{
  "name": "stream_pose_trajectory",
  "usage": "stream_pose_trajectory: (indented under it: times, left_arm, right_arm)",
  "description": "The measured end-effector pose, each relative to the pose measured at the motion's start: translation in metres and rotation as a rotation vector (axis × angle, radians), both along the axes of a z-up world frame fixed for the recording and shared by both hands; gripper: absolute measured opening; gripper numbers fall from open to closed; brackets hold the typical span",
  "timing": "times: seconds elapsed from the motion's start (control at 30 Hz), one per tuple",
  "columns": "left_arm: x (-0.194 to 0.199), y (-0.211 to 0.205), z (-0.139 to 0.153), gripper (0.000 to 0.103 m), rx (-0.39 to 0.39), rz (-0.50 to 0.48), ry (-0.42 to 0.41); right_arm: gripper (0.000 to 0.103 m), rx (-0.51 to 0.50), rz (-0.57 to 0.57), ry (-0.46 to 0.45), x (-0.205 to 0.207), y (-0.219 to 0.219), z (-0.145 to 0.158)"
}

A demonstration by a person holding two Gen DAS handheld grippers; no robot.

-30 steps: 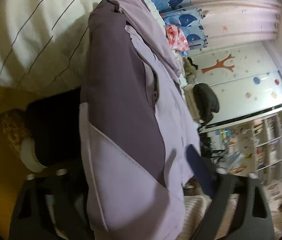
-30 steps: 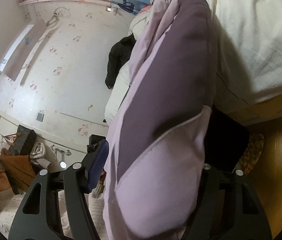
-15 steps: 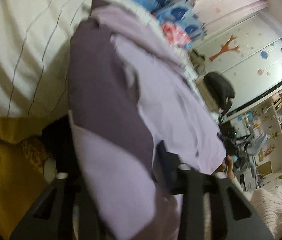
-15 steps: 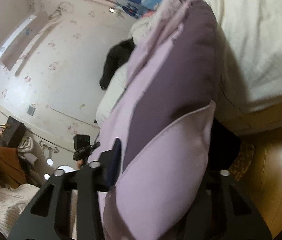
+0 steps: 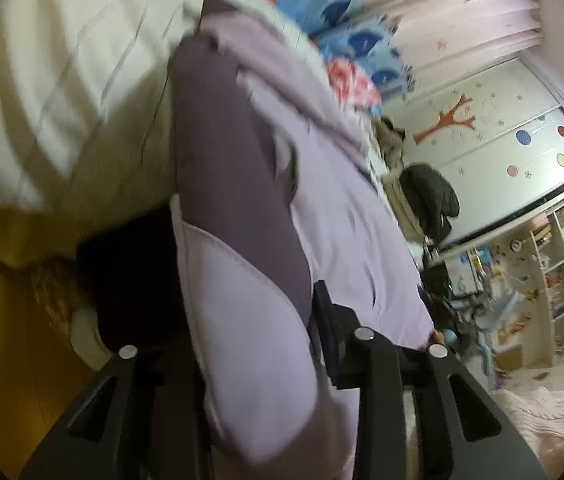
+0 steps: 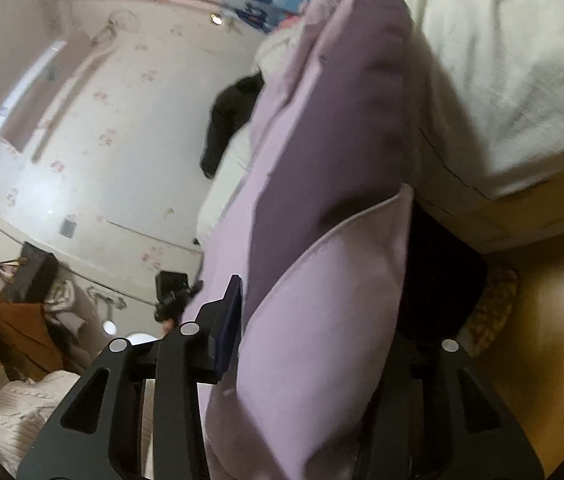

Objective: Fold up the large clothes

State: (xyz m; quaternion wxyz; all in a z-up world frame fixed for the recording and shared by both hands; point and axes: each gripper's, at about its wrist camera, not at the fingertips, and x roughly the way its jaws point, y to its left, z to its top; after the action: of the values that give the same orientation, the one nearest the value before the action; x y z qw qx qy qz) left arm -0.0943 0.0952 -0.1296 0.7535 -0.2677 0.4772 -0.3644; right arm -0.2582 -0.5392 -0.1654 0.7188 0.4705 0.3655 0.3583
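A large lilac and dark purple jacket (image 5: 241,208) hangs from both grippers, its far end resting on the white bed. My left gripper (image 5: 257,344) is shut on one light lilac edge of the jacket; the cloth fills the gap between the black fingers (image 5: 330,320). My right gripper (image 6: 314,344) is shut on another lilac edge of the same jacket (image 6: 322,152), held over the bed's edge. The fingertips on the cloth's far side are hidden.
A white quilted bed (image 5: 53,80) with blue and pink pillows (image 5: 354,44) lies behind the jacket. A black garment (image 5: 430,196) hangs beyond. Wooden floor (image 6: 554,320) and a patterned slipper (image 6: 494,304) are below. A person in a white sweater (image 6: 9,400) sits at the left.
Both grippers have closed further on the jacket's edges and shifted a little; the jacket is drawn more taut between them and the bed.
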Motion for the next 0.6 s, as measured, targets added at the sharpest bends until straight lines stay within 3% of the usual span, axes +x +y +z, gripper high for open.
stream_pose_trajectory:
  times: [0.13, 0.37, 0.43, 0.6]
  left_arm:
    - [-0.003, -0.001, 0.044, 0.018, -0.026, 0.053, -0.116]
    - [-0.013, -0.002, 0.101, 0.017, -0.164, 0.038, -0.258]
    - [-0.014, -0.003, 0.102, 0.017, -0.129, 0.022, -0.258]
    - [-0.012, -0.018, 0.079, 0.017, 0.089, 0.010, -0.199]
  right_arm:
    - [0.040, 0.159, -0.028, -0.199, -0.006, -0.009, 0.044]
    - [0.040, 0.252, -0.030, -0.334, -0.010, -0.015, 0.085]
    - [0.040, 0.238, -0.033, -0.334, -0.011, -0.012, 0.086]
    - [0.040, 0.256, -0.045, -0.257, -0.019, -0.022, 0.057]
